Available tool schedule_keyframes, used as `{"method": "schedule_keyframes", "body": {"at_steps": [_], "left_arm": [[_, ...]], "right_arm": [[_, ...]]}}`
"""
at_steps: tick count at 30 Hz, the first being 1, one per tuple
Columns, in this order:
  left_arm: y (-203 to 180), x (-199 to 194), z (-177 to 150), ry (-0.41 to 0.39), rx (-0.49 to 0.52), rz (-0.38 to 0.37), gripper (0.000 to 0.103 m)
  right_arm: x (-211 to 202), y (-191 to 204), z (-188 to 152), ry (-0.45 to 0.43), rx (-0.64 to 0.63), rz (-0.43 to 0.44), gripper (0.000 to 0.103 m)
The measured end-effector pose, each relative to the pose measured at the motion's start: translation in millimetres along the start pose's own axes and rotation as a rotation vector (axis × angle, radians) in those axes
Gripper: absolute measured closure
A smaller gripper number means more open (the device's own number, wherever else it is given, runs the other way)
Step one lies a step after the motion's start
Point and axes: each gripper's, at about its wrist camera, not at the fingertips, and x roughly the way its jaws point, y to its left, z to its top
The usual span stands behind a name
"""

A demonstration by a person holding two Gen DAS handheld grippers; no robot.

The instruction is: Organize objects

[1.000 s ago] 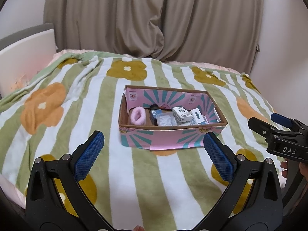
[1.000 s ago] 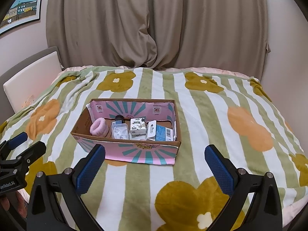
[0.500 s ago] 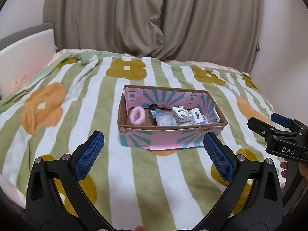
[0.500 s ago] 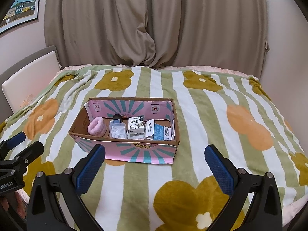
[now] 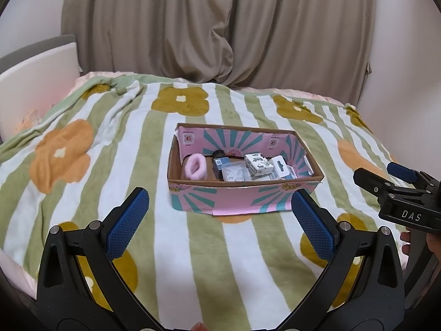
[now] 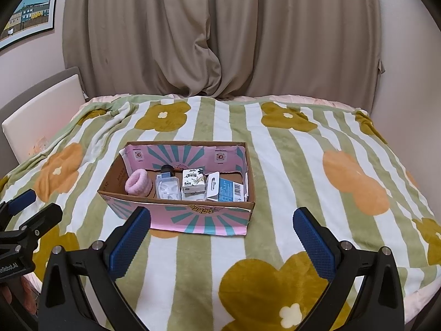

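A pink and teal cardboard box [image 5: 234,201] [image 6: 198,218] sits mid-bed on the striped flower blanket. Inside lie a pink scrunchie [image 5: 195,167] [image 6: 138,182], a dark-capped bottle [image 5: 219,155] [image 6: 167,170], a clear plastic case [image 5: 234,171] [image 6: 167,188], a white printed carton [image 5: 258,163] [image 6: 193,179] and a blue-and-white card pack [image 5: 284,168] [image 6: 226,190]. My left gripper [image 5: 220,220] hovers open in front of the box, nothing between its fingers. My right gripper [image 6: 222,238] is open too, just short of the box's front wall; it shows at the right edge [image 5: 386,176] of the left wrist view.
The blanket [image 6: 303,165] covers the whole bed. A white headboard [image 5: 33,82] stands at the left, beige curtains [image 6: 220,35] hang behind, and a framed picture [image 6: 27,13] is on the left wall. A hand [image 5: 408,244] holds the right gripper's handle.
The right wrist view has drifted closer and slightly right, so the box sits lower-left of centre and larger. The left gripper barely moved. Both stay open.
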Motion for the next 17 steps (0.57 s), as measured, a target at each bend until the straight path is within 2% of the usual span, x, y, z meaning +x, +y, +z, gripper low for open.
{"method": "schedule_keyframes", "body": {"at_steps": [17], "left_arm": [[2.0, -16.9, 1.1, -0.066, 0.011, 0.042, 0.0]], "right_arm": [[-0.9, 2.6, 0.4, 0.006, 0.002, 0.005, 0.0]]}}
